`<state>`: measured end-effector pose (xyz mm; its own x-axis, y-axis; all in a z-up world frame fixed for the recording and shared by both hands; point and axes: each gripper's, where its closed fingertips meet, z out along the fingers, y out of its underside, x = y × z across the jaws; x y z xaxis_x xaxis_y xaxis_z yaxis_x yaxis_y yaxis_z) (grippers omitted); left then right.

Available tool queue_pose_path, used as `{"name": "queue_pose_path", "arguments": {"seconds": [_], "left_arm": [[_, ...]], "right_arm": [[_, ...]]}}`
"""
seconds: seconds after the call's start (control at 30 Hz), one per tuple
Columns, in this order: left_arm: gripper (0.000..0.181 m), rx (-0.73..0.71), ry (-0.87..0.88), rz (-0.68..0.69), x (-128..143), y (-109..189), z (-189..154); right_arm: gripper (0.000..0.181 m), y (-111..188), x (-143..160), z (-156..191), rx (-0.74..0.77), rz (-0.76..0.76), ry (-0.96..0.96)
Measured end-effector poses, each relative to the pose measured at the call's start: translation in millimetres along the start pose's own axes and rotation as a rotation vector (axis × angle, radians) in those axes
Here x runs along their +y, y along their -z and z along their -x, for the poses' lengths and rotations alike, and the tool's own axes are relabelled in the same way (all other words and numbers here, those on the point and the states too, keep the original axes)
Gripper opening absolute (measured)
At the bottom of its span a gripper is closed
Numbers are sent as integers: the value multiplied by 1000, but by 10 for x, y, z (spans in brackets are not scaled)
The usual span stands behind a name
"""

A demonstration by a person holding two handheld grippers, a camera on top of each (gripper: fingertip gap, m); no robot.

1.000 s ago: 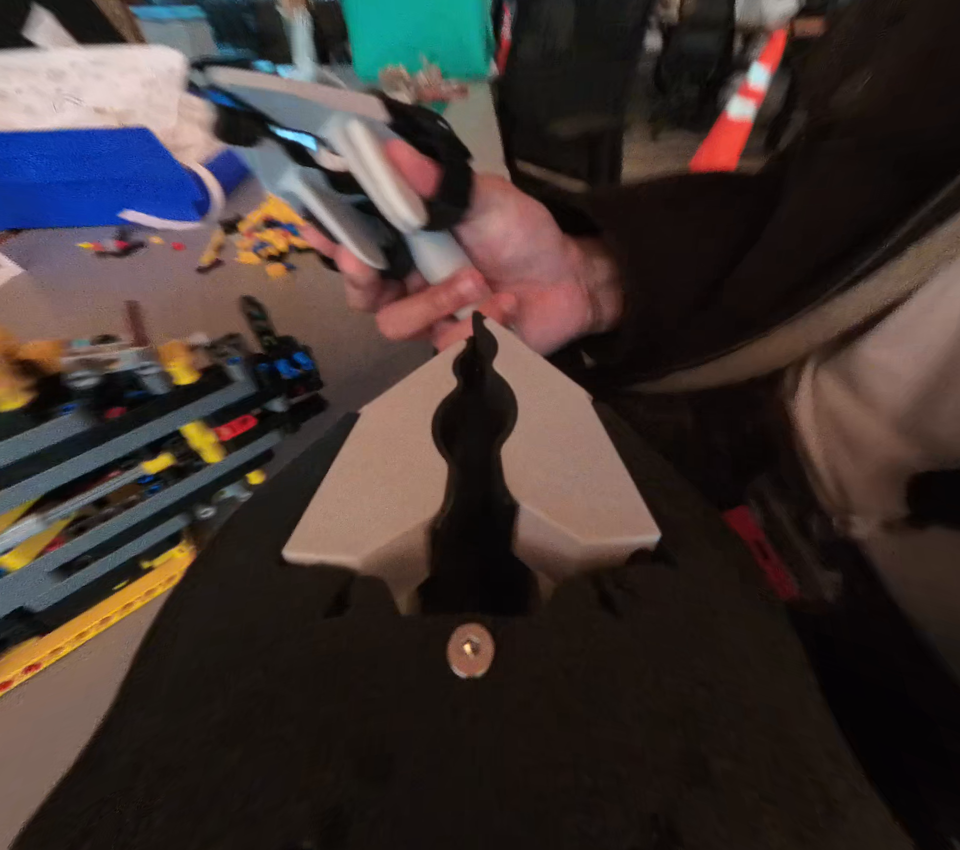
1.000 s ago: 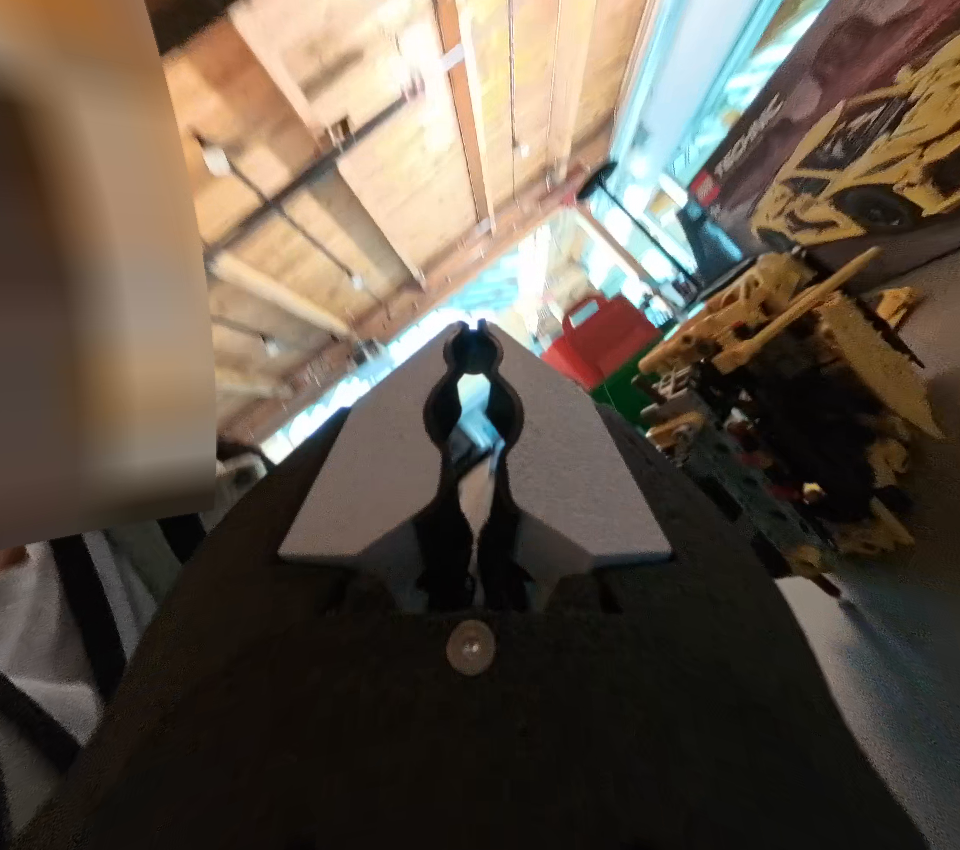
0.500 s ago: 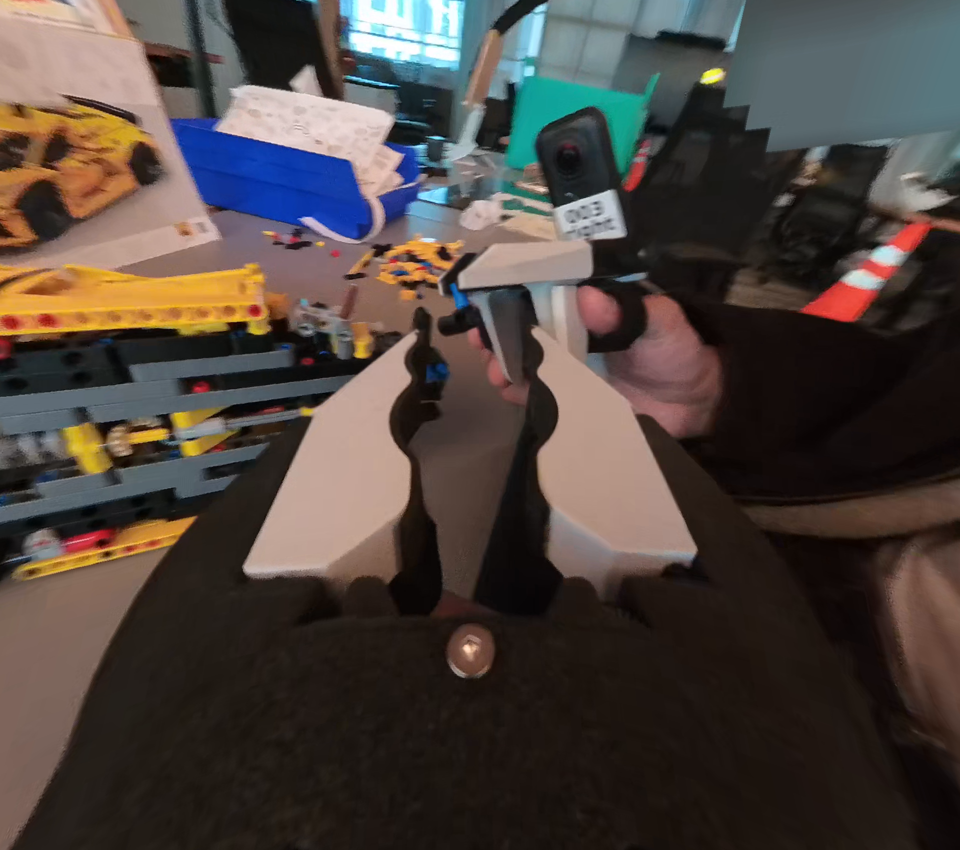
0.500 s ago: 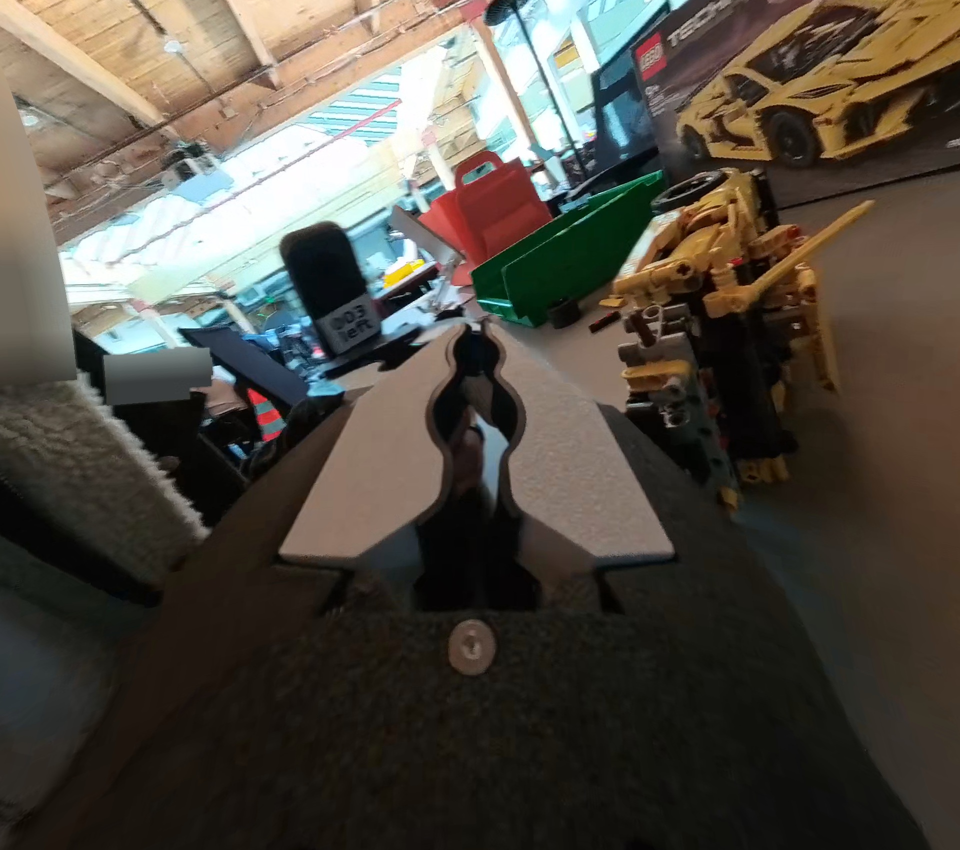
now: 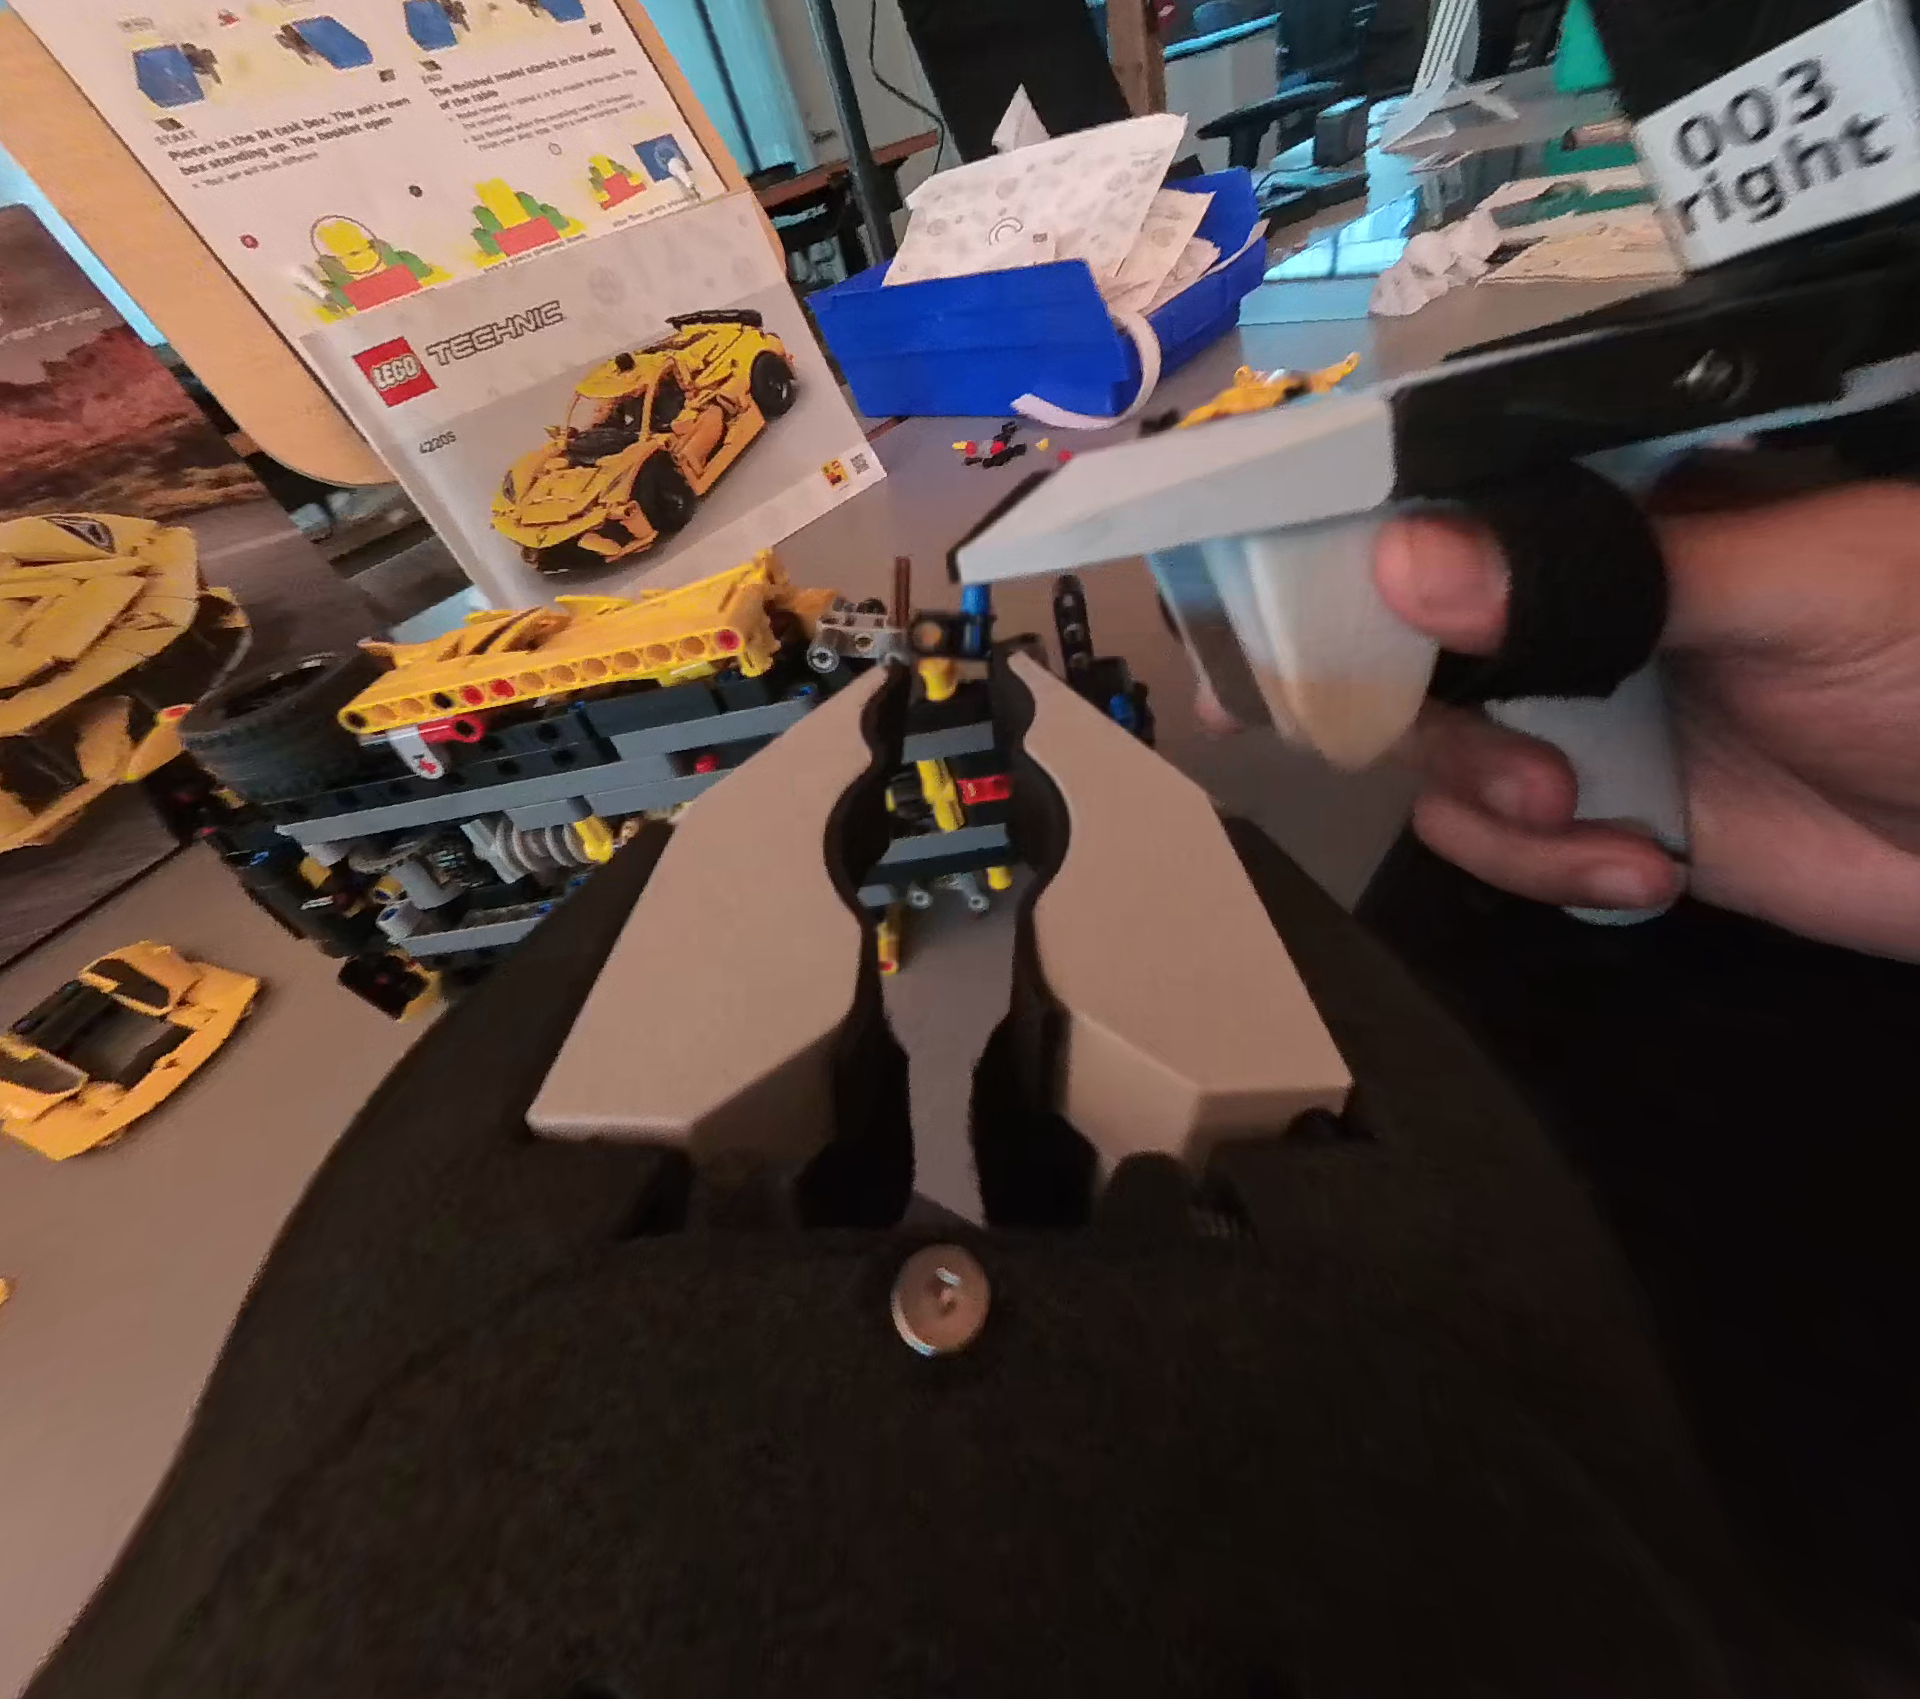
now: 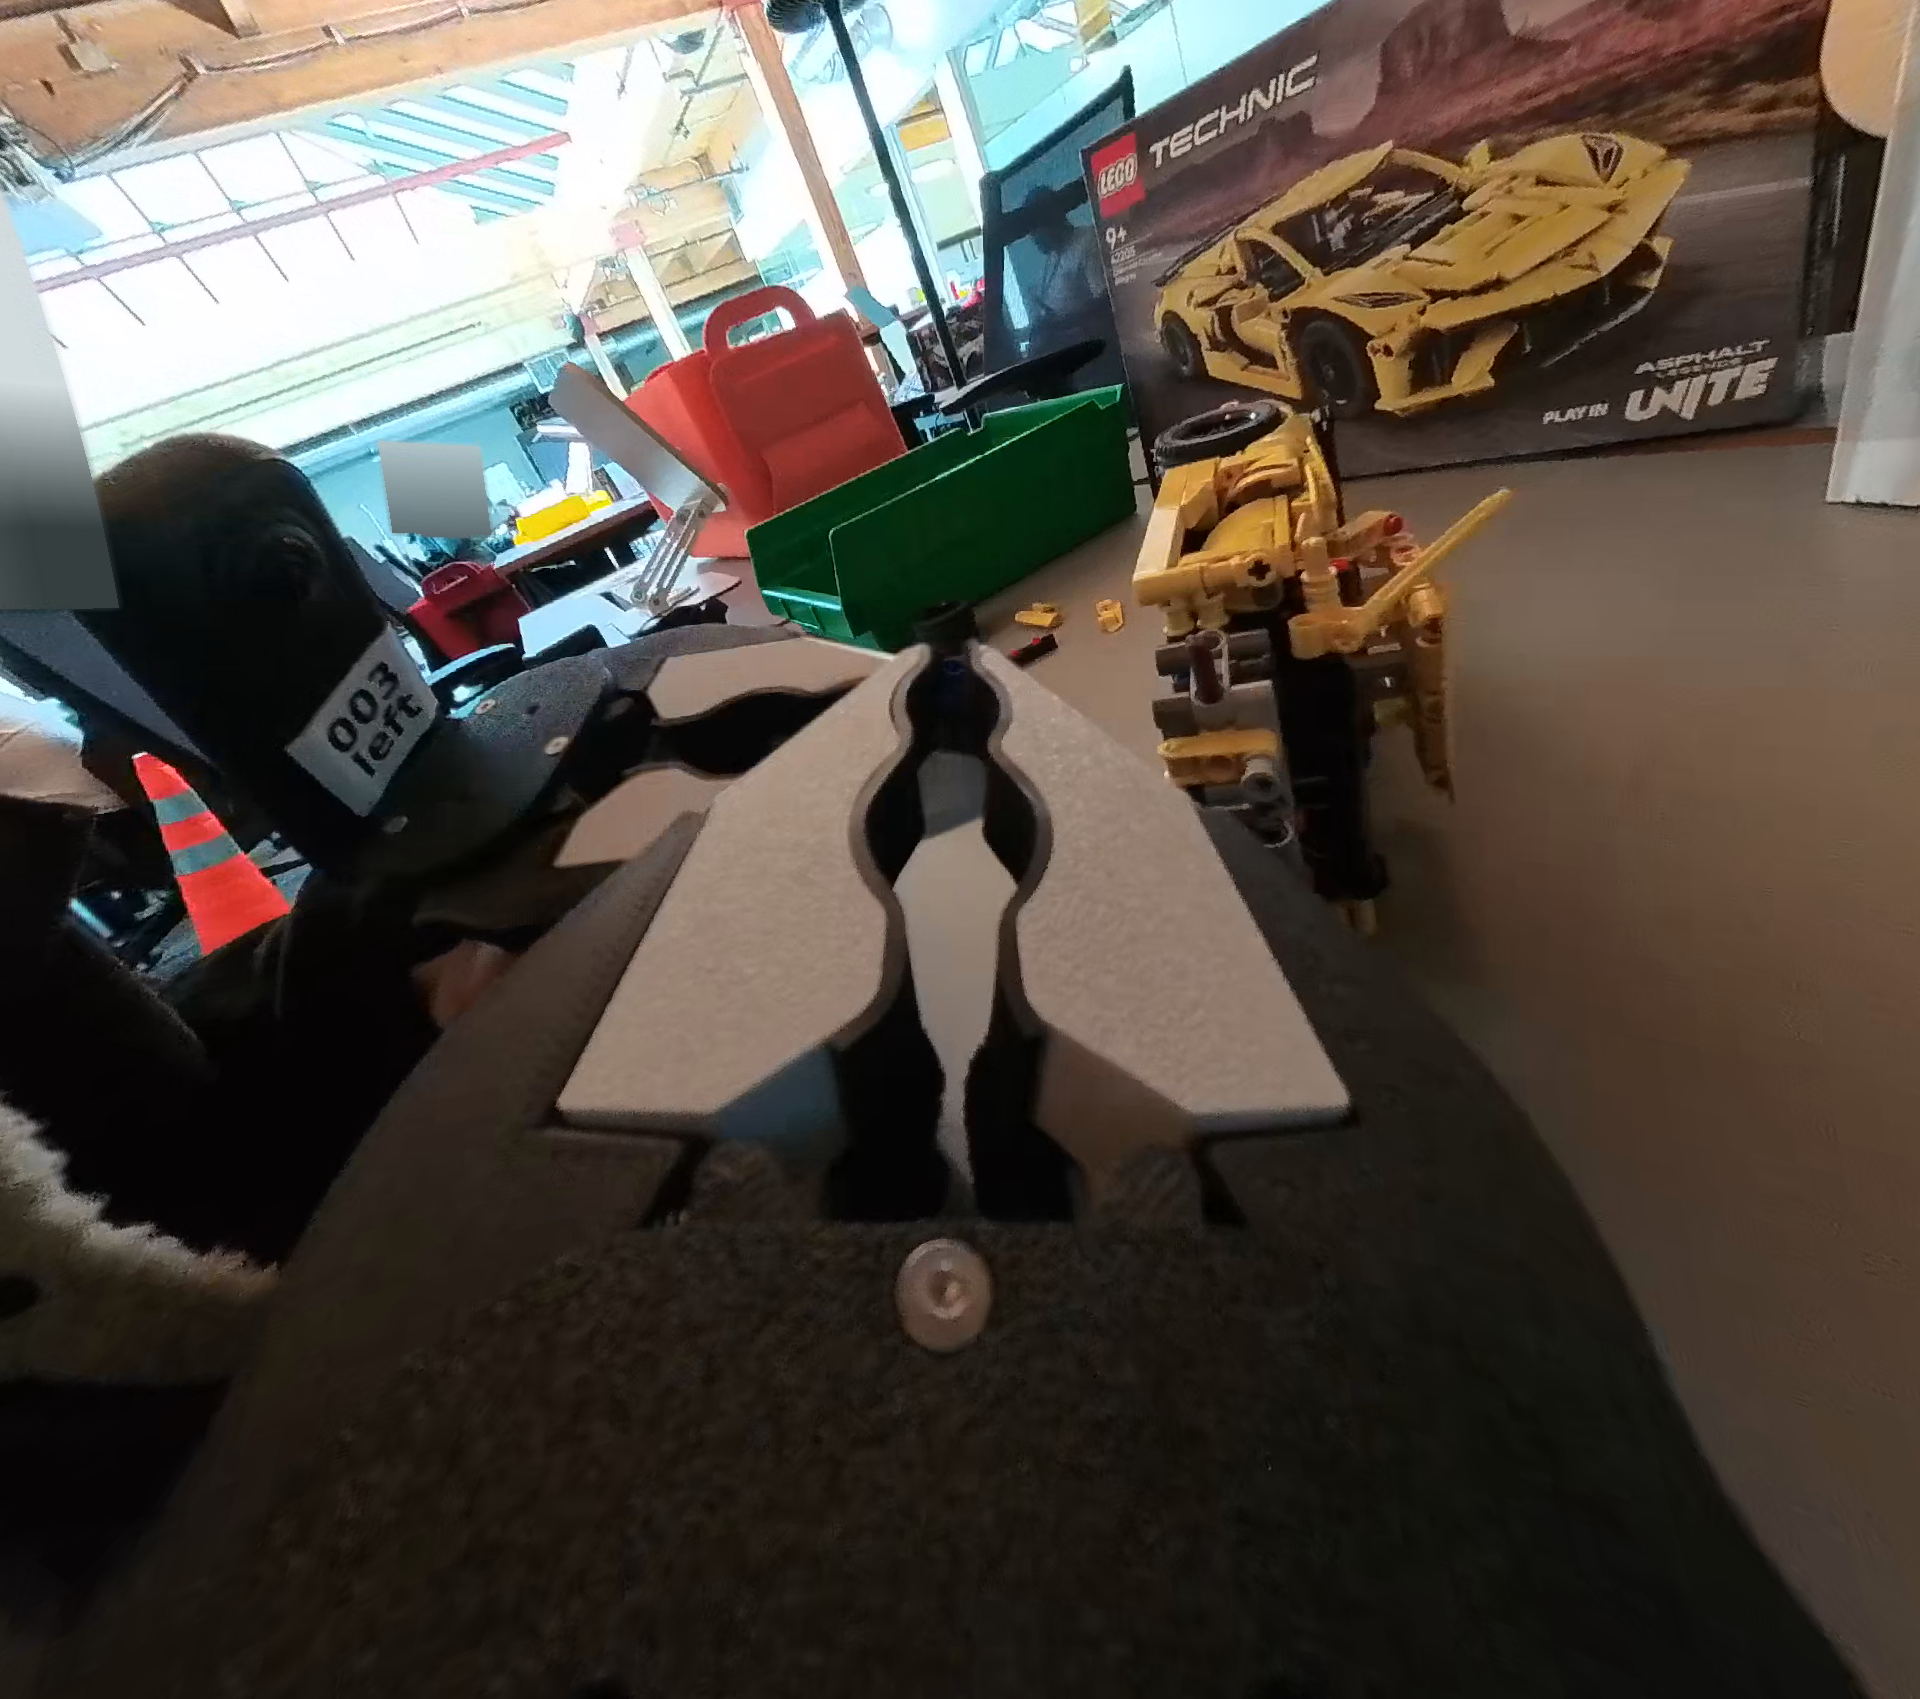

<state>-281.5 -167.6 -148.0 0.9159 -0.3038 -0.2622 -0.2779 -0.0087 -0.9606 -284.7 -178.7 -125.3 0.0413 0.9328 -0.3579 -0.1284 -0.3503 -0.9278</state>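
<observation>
**Car model dead ahead as both grippers swing down to the table**

The left gripper [image 5: 948,678] has narrowed since half a second ago. Its jaws are now a slim gap apart and hold nothing; the part-built yellow and grey car model [image 5: 582,745] shows through the gap at 12 o'clock. The right gripper [image 6: 951,657] is pinched on a small blue pin [image 5: 972,607] (only its tip shows). It has come in from 2 o'clock, level, and hangs just above the model's near end. A hand [image 5: 1714,714] grips its handle. A second ago both cameras pointed off the table [image 5: 156,1286]; now both face the model. Farther out are a booklet [image 5: 623,423] at 11 o'clock and a blue bin [image 5: 966,340] at 12.
</observation>
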Motion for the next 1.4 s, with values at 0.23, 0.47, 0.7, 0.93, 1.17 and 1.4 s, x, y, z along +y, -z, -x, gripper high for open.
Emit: {"name": "queue_pose_path", "arguments": {"seconds": [0.23,0.47,0.7,0.93,1.17,1.4], "left_arm": [[18,-8,-21,5,2,6,-5],[15,-55,-114,8,0,37,26],[15,-41,-130,9,-10,80,-2],[0,-52,-88,11,9,115,50],[34,-151,-194,-6,-25,33,79],[34,-405,-556,112,51,-61,169]], "right_arm": [[2,-34,57,20,-18,36,-4],[6,-42,58,31,-43,36,-33],[3,-53,98,39,-83,65,-104],[3,221,-249,-401,-74,-200,-483],[3,37,-33,-171,-59,-23,-313],[3,-67,115,-65,31,40,-224]]}}
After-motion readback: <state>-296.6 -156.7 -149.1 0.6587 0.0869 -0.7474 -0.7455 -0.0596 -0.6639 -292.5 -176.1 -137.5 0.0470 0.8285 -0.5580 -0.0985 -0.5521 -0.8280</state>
